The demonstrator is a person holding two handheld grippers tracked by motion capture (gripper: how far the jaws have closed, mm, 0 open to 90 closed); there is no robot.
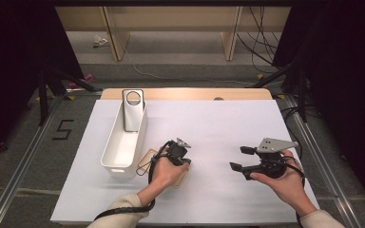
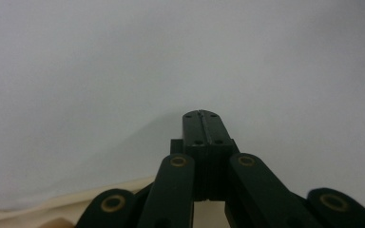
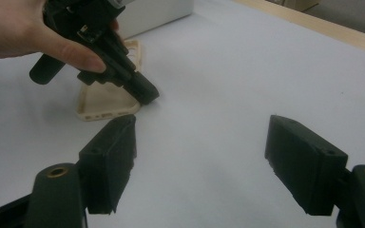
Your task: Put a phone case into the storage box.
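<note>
A beige phone case [image 1: 148,157] lies flat on the white table, just right of the white bin [image 1: 115,166]. My left gripper [image 1: 186,162] is shut with nothing between its jaws, and a hand holds it tilted down over the case. In the right gripper view its tip [image 3: 146,93] rests at the near edge of the case [image 3: 102,102]. The left gripper view has the closed jaws [image 2: 201,114] close above the table, with the case's edge [image 2: 52,209] at lower left. My right gripper [image 1: 238,158] is held open at the right, its jaws [image 3: 202,128] pointing toward the left hand with nothing between them.
A grey slab with a round hole [image 1: 133,110] leans inside the bin at its far end. The bin's wall [image 3: 157,12] stands behind the left hand. The table's wooden far edge [image 1: 185,93] runs along the back, with cables and stands on the floor beyond it.
</note>
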